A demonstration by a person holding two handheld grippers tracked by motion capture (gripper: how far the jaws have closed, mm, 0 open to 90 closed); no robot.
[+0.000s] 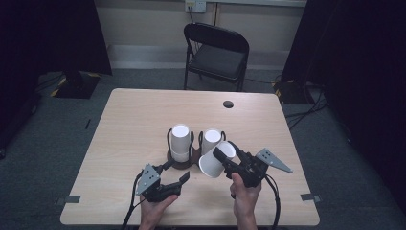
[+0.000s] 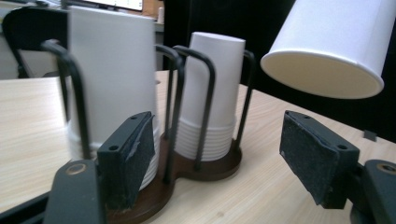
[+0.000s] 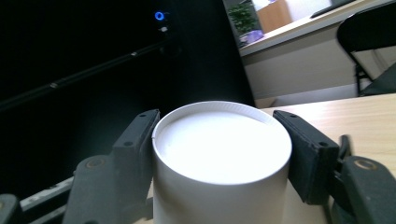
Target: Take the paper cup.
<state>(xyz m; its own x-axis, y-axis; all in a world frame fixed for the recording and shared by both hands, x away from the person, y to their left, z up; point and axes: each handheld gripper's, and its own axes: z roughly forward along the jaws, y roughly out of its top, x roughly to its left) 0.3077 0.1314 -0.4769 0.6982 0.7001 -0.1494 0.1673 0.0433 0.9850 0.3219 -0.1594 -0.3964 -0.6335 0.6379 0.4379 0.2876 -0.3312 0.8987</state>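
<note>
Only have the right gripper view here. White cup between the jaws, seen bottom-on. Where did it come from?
Observer: The high view shows a cup holder on the table, two stacks of inverted cups in it.
Operator: Is my cup clear of them?
Observer: Yes; the held cup hangs tilted beside the right stack, the right gripper shut on it.
Operator: Left gripper?
Observer: Left gripper open, nothing between its jaws, near the holder.

Black left hand-held gripper [image 1: 174,173], black right hand-held gripper [image 1: 225,154], grey three-cornered plates, trailing black cables, screwed pads
</note>
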